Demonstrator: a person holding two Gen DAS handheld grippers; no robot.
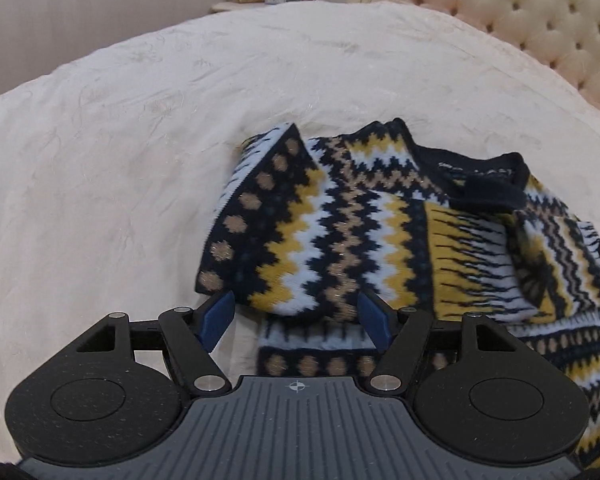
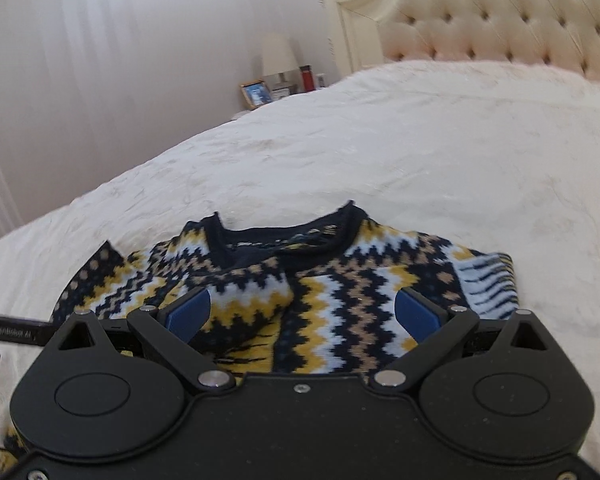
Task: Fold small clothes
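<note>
Knitted zigzag sweater [image 1: 340, 220] lies half-folded on the bed [image 1: 140, 120]; my left tool [image 1: 296, 316] and right tool [image 2: 302, 312] both gape empty, so I'd pinch the folded sleeve edge squarely.

A small knitted sweater [image 1: 340, 224] in navy, mustard, white and tan zigzags lies partly folded just ahead of the left gripper [image 1: 296, 316], one sleeve turned over its body, the dark neckline farther off to the gripper's right.

Both wrist views look steeply down, close over the sweater [image 1: 340, 216] [image 2: 324, 280]; both share the bed [image 1: 140, 120] [image 2: 420, 152].
</note>
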